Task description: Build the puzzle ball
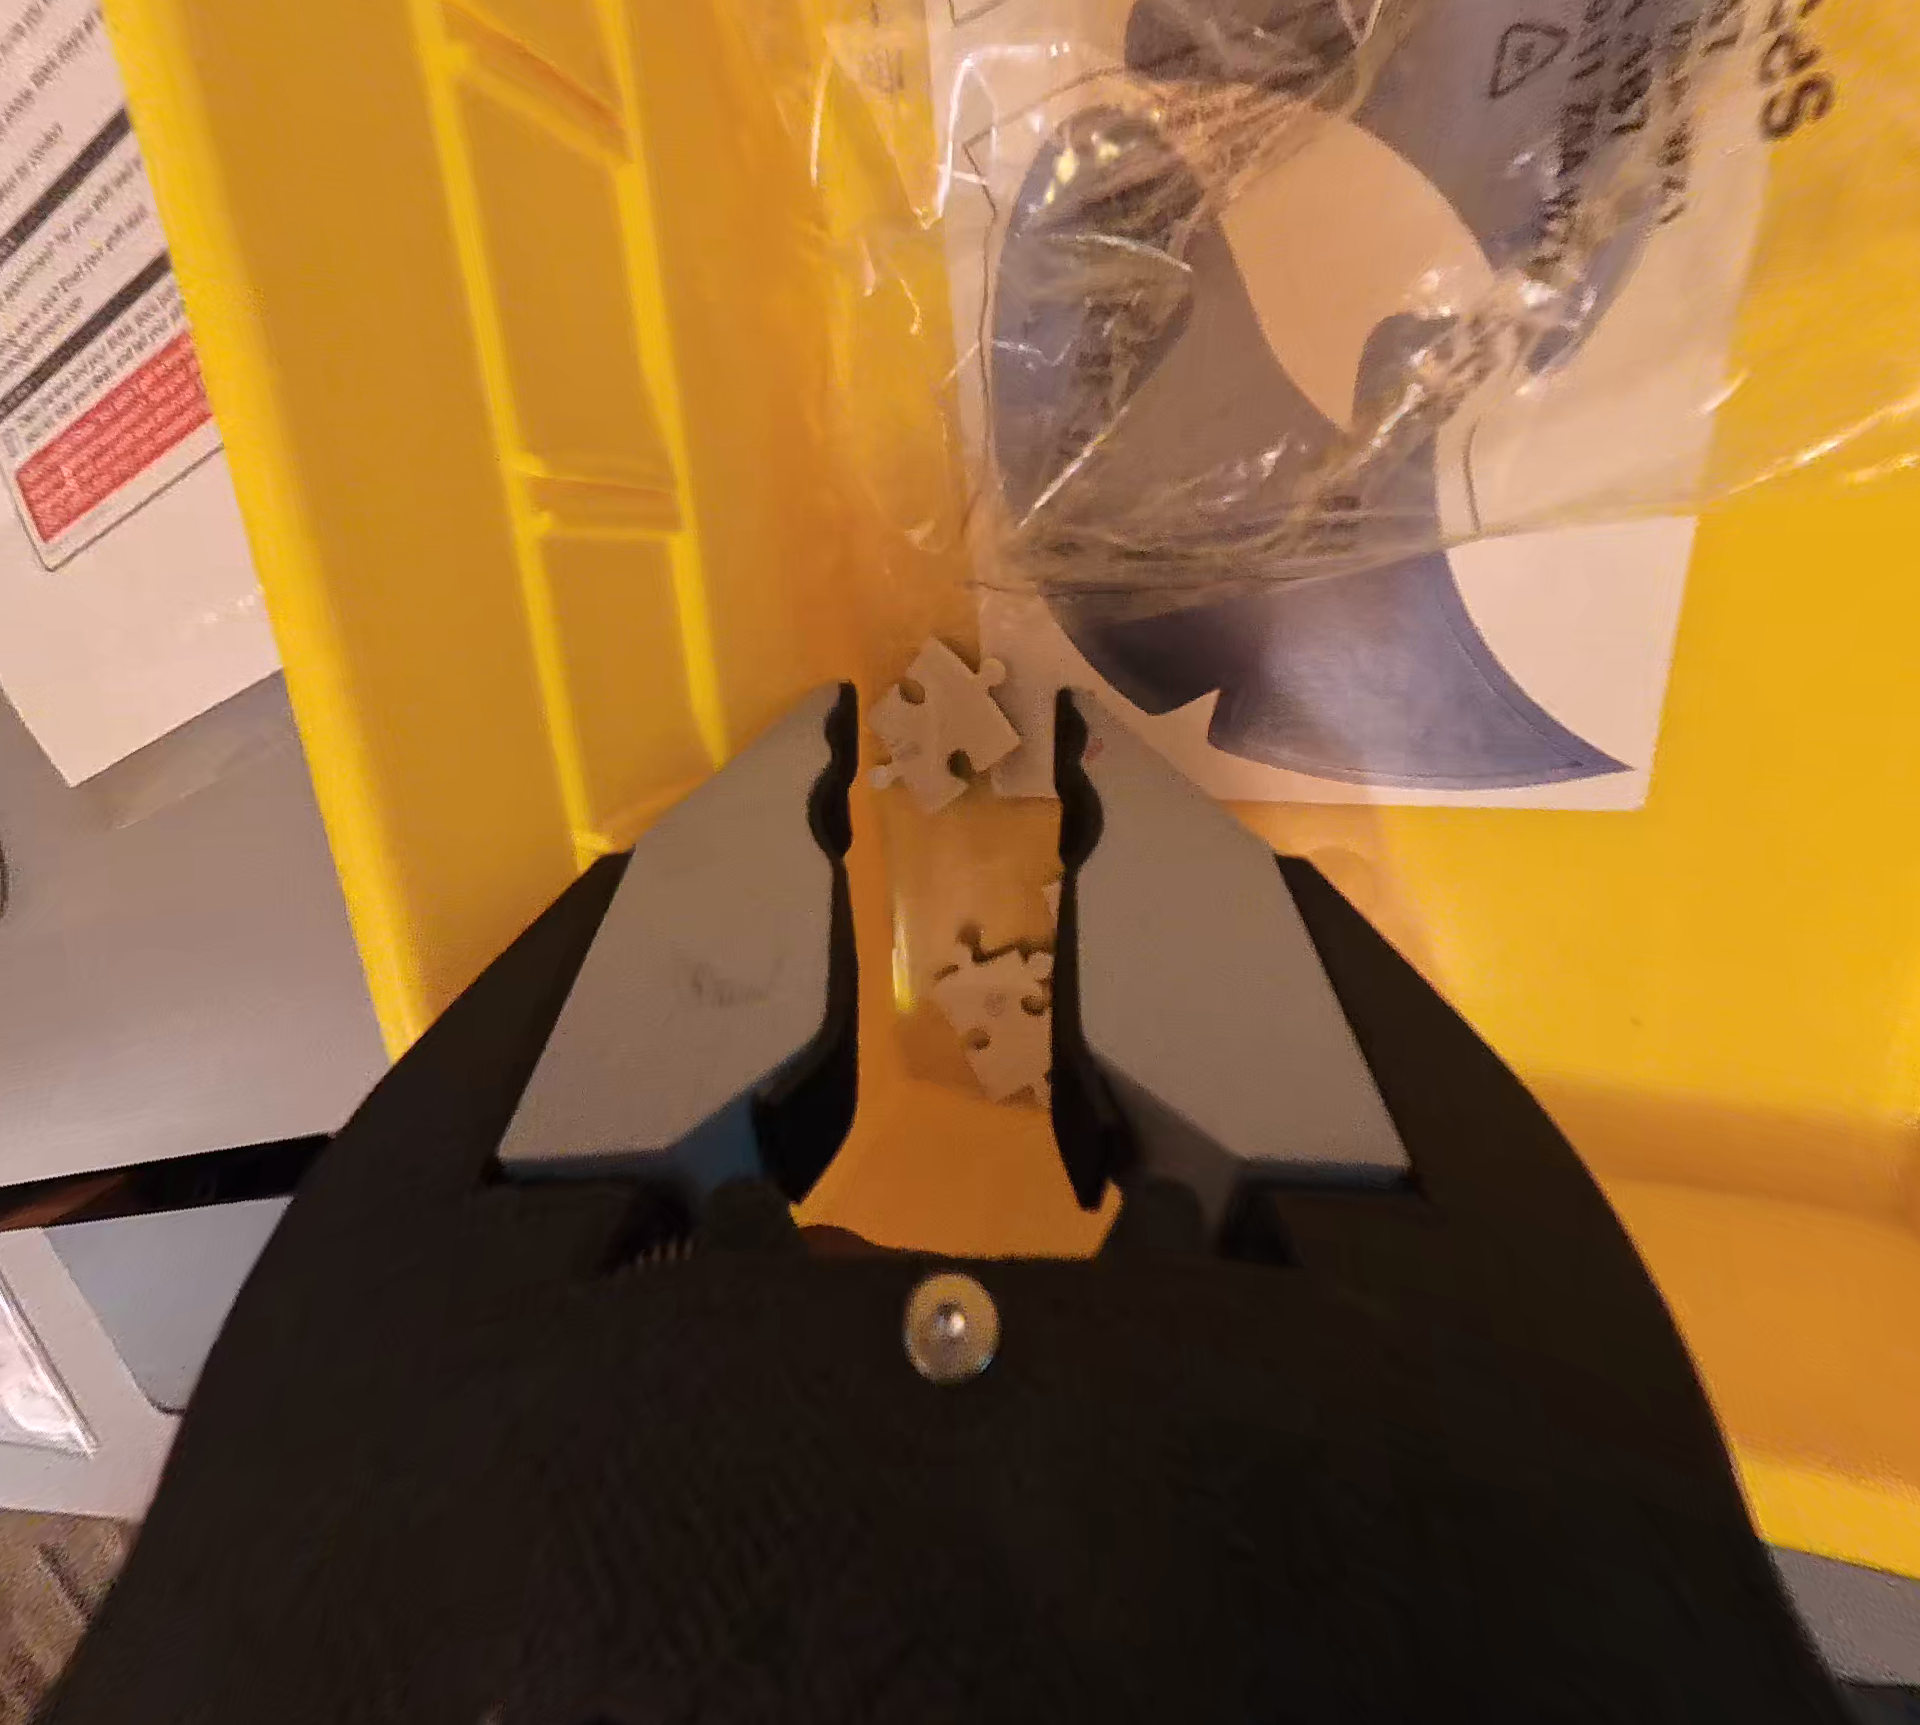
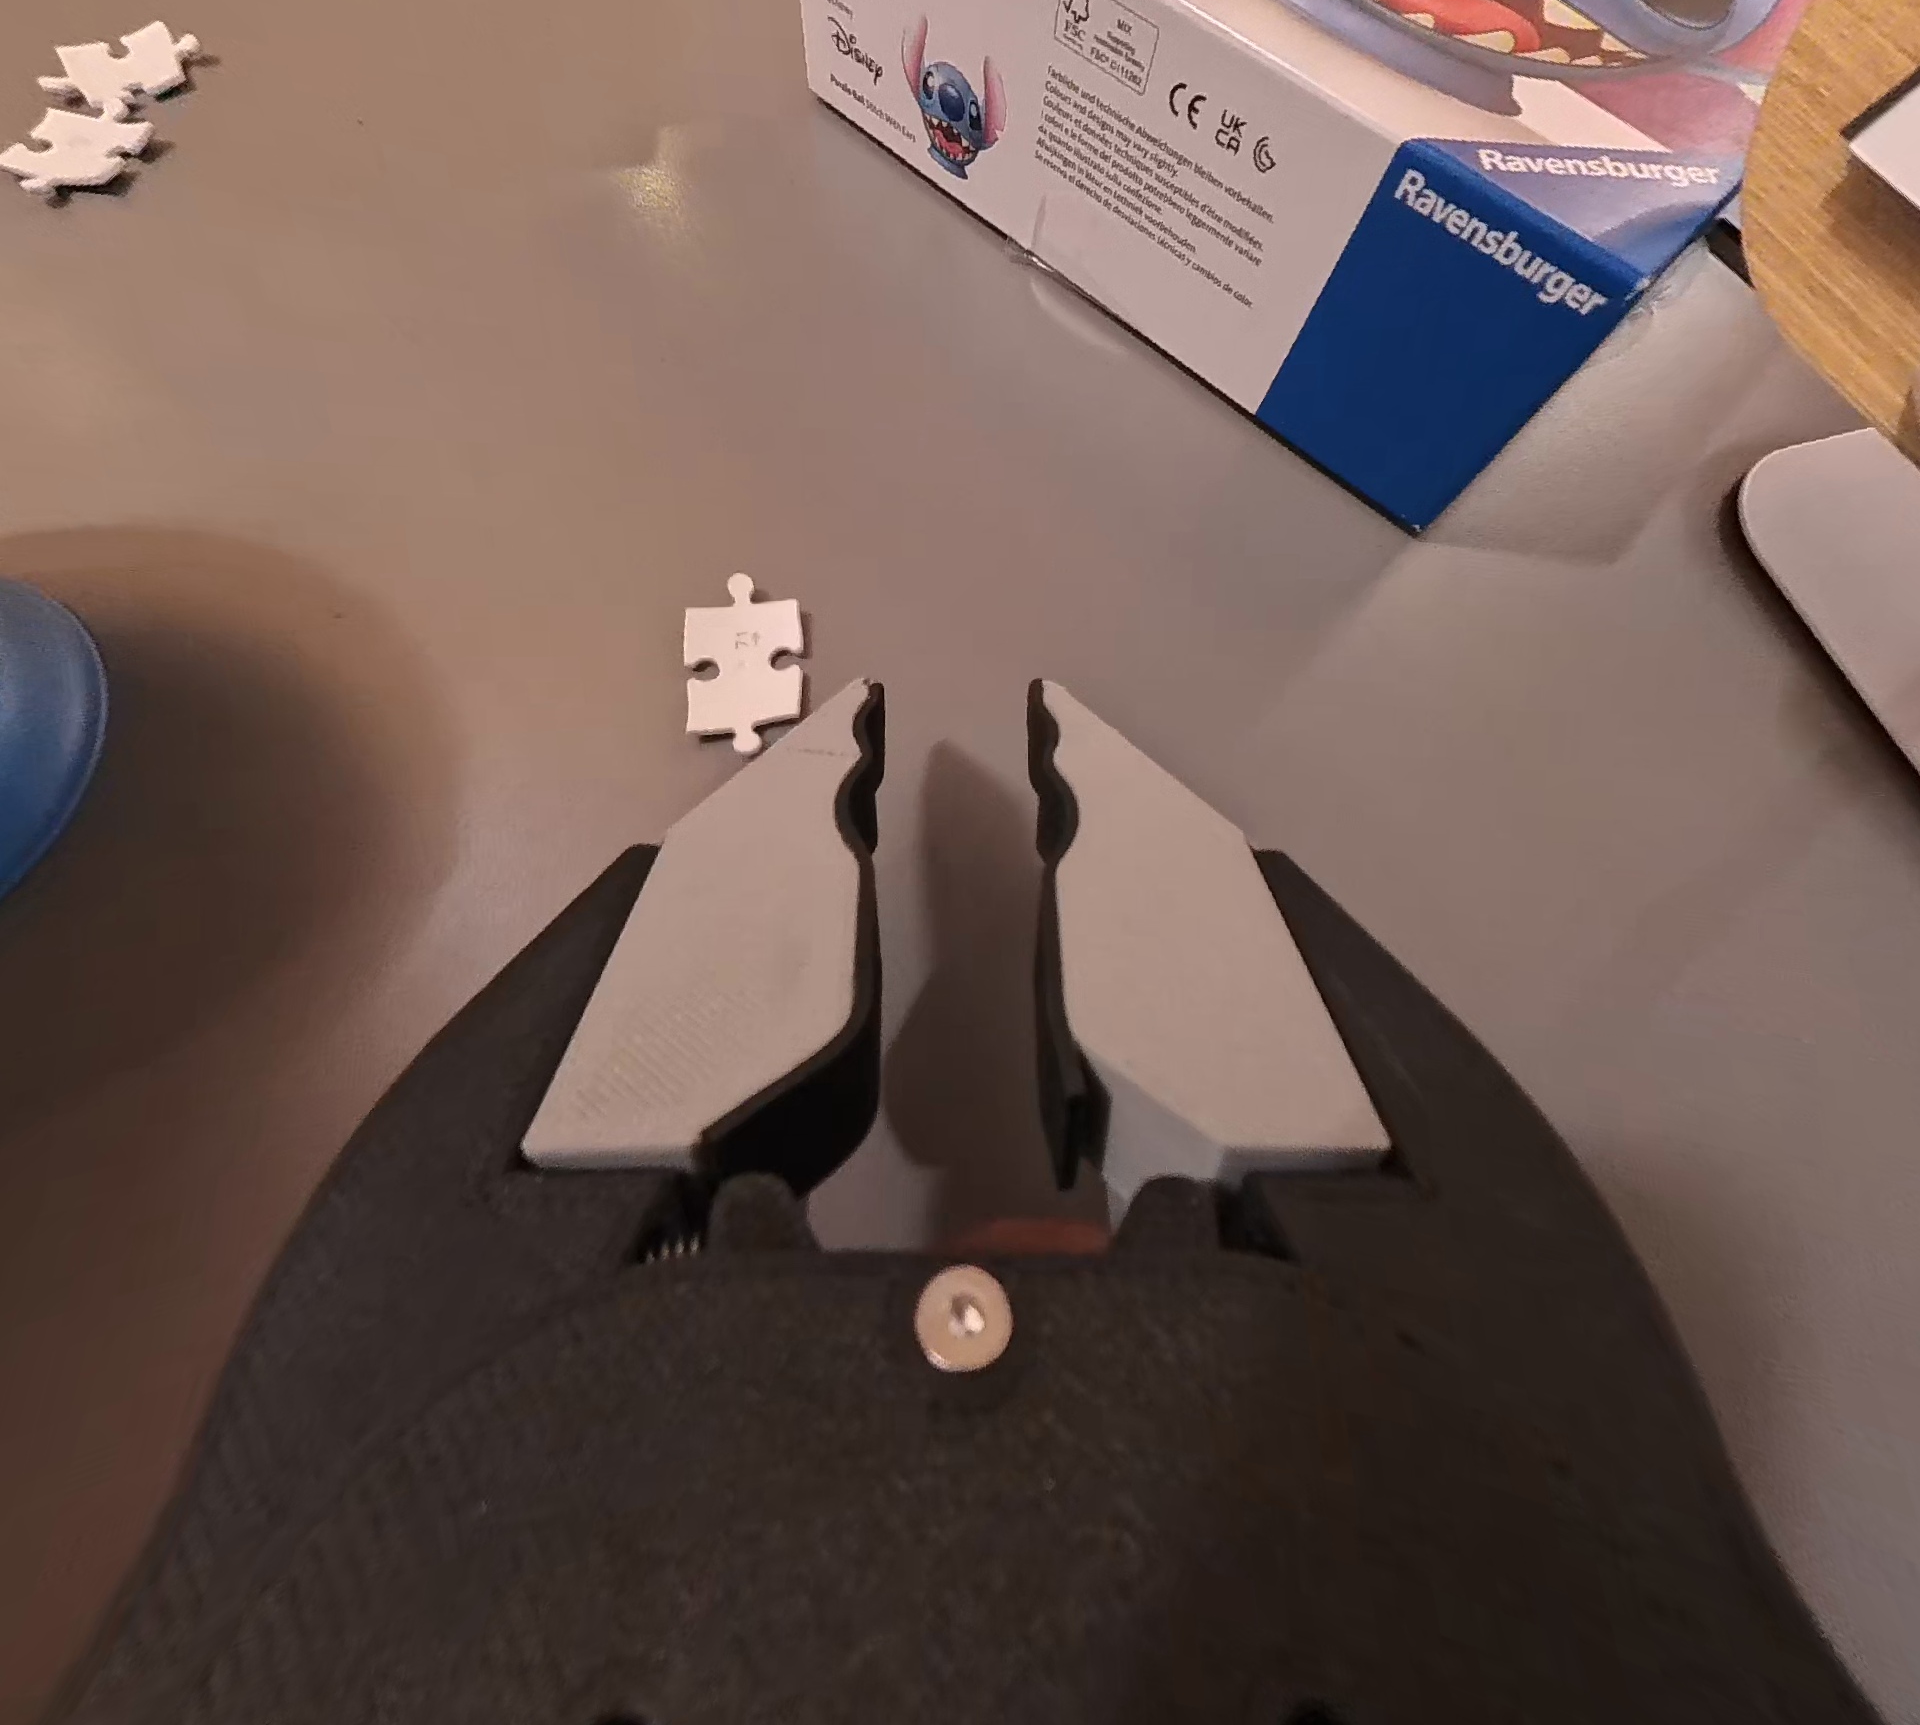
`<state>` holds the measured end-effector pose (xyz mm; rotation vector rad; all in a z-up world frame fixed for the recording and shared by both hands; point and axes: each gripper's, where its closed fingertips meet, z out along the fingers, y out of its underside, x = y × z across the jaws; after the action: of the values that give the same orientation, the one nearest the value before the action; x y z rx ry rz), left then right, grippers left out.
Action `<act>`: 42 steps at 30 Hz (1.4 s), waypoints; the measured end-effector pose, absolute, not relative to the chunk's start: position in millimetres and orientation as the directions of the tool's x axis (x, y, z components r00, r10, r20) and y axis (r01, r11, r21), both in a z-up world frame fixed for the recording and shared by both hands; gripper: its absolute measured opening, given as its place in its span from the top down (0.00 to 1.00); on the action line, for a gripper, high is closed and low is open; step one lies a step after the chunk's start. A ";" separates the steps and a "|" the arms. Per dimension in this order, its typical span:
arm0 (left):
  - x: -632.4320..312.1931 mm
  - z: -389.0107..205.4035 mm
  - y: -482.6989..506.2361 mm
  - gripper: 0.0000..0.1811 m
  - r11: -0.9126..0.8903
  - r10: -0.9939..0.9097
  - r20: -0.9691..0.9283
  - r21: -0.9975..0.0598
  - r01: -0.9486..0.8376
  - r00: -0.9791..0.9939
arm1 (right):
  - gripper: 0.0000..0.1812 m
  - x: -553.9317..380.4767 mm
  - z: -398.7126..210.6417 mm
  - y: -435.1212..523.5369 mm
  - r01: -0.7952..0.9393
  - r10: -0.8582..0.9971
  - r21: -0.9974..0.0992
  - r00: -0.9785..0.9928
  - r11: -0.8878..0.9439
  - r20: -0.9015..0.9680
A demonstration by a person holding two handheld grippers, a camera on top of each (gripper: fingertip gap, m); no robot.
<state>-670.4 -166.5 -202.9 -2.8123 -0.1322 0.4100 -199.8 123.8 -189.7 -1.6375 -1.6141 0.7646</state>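
Observation:
In the left wrist view my left gripper (image 1: 954, 709) is open inside a yellow bin (image 1: 1558, 1000). A white puzzle piece (image 1: 940, 735) lies between its fingertips on the bin floor, and I see no contact with either finger. A second white piece (image 1: 992, 1015) lies lower, between the fingers. In the right wrist view my right gripper (image 2: 956, 704) is open and empty above the grey table (image 2: 520, 376). A white puzzle piece (image 2: 743, 662) lies face down just left of its left fingertip. Two more white pieces (image 2: 104, 101) lie at the far left.
A clear plastic bag (image 1: 1403, 221) holding blue parts and a white sheet with a blue shape (image 1: 1351, 678) lie in the bin. The puzzle box (image 2: 1143, 86) stands at the back right. A blue rounded object (image 2: 42, 730) is at the left edge. A wooden disc (image 2: 1829, 117) and a pale slab (image 2: 1849, 574) are at right. One gripper's finger ends stand about 55 cm off the other's. To the wooden disc (image 2: 1829, 117): right tips about 15 cm, left tips about 60 cm.

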 end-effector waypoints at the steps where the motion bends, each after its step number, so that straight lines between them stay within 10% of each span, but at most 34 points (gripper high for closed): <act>1: -672.1 -202.1 -164.9 0.81 -0.949 0.139 -0.269 -0.310 0.051 0.953 | 0.87 -199.1 -189.4 124.0 0.580 0.997 -0.814 0.047 0.024 0.063; 9: -666.7 -208.8 -163.7 1.00 -0.958 0.089 -0.249 -0.286 0.014 0.964 | 0.87 -198.7 -182.8 119.8 0.563 0.998 -0.825 0.027 0.037 0.063; 22: -654.1 -171.0 -167.4 0.93 -0.941 0.087 -0.272 -0.339 -0.010 0.958 | 0.87 -196.8 -184.2 116.1 0.569 0.997 -0.821 0.009 0.054 0.072; 32: -658.0 -199.8 -209.9 0.81 -0.988 0.133 -0.214 -0.101 0.114 0.968 | 0.87 -200.7 -186.6 104.6 0.579 0.994 -0.809 -0.035 0.102 0.100; 42: -661.0 -209.6 -226.5 0.89 -0.979 0.205 -0.143 -0.004 0.206 0.968 | 0.87 -202.0 -183.5 93.5 0.571 0.992 -0.811 -0.071 0.129 0.108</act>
<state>-661.0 -226.5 -209.6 -3.1272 -0.3262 0.2249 -202.0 93.5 -183.5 -1.5203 -1.7272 0.7849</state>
